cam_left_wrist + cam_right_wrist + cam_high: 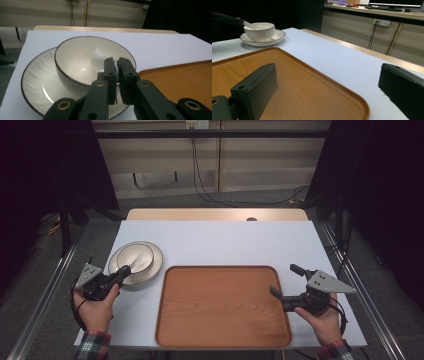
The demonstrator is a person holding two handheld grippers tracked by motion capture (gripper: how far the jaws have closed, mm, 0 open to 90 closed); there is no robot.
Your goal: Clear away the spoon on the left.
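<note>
Over on the left, the left hand (pixel 95 312) has the left tongs (pixel 127 269) reaching in over the bowl (pixel 132 258), which sits on a plate (pixel 153 263) at the left side of the white bench (pixel 225 240). From the left gripper view, those tongs (pixel 117 65) are pinched almost together on the handle of a white spoon (pixel 96 58), whose scoop end lies inside the bowl (pixel 75 56), and the bowl stands in the middle of the plate (pixel 37 75). Moving across, a wooden tray (pixel 222 307) lies flat in the middle of the bench, just beside the plate, nothing on it. On the right, the right hand (pixel 325 322) holds the right tongs (pixel 287 280) spread wide and holding nothing, one jaw over the tray's right edge, the other over the bench. The right gripper view looks along those tongs (pixel 325 82) across the tray (pixel 307 90) towards the bowl (pixel 260 31) and plate (pixel 274 37) far off, the spoon (pixel 249 24) sticking up from the bowl into the other tongs.
</note>
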